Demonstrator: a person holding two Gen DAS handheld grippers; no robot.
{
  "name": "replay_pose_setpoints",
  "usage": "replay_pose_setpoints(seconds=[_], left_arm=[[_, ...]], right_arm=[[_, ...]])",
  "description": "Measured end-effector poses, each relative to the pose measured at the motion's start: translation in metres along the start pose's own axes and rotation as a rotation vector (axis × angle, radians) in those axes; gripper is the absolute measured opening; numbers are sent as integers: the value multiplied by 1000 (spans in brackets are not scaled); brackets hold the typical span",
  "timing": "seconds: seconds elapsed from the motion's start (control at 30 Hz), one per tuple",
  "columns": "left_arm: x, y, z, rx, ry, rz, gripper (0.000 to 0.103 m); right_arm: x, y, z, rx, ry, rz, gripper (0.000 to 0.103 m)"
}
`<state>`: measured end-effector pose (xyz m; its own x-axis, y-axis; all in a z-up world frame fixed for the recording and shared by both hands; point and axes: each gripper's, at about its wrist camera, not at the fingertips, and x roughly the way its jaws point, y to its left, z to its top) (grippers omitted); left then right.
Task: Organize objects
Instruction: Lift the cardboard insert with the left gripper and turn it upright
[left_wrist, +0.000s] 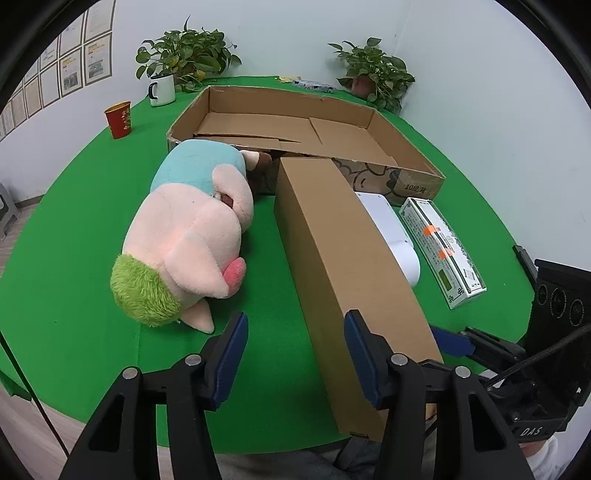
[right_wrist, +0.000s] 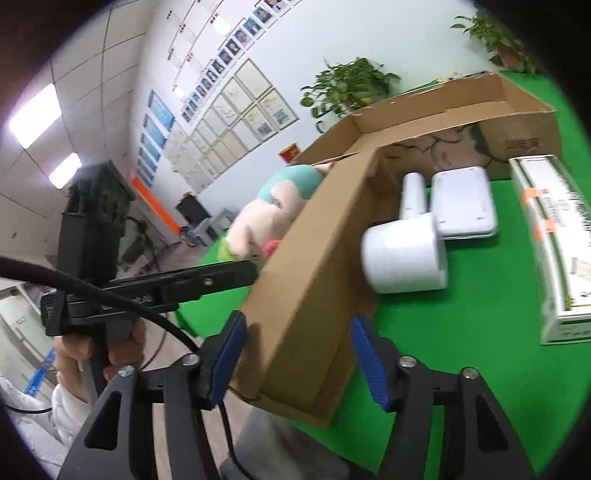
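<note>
Partly, the long box (left_wrist: 343, 273) hides the hair dryer (left_wrist: 395, 240).

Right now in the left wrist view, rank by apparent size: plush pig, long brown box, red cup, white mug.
1. long brown box, though nearness to the camera inflates it
2. plush pig
3. red cup and white mug: alike, unranked

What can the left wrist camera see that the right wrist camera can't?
Only the left wrist view shows the white mug and the inside floor of the big open box. Only the right wrist view shows the person's hand and the ceiling lights. Both show the long brown box, the pig plush, the white hair dryer and the green-and-white carton.
</note>
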<state>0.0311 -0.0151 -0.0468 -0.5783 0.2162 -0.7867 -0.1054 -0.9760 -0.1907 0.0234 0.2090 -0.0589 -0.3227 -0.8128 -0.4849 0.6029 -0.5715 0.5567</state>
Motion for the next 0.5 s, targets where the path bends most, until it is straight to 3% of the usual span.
replay_pose_setpoints(seconds=[0.07, 0.17, 0.37, 0.47, 0.5], left_arm=[[-3, 2, 1, -12, -1, -35, 51], [-10, 3, 6, -28, -13, -59, 51], [-17, -8, 23, 12, -29, -63, 63], [-4, -10, 24, 25, 13, -9, 61], [2, -8, 23, 18, 31, 11, 54]], right_arm=[[5, 13, 1, -52, 2, 5, 34], [11, 35, 1, -161, -11, -23, 24], [24, 76, -5, -374, 9, -82, 24], [30, 83, -7, -390, 16, -85, 28], [32, 86, -8, -396, 24, -79, 30]])
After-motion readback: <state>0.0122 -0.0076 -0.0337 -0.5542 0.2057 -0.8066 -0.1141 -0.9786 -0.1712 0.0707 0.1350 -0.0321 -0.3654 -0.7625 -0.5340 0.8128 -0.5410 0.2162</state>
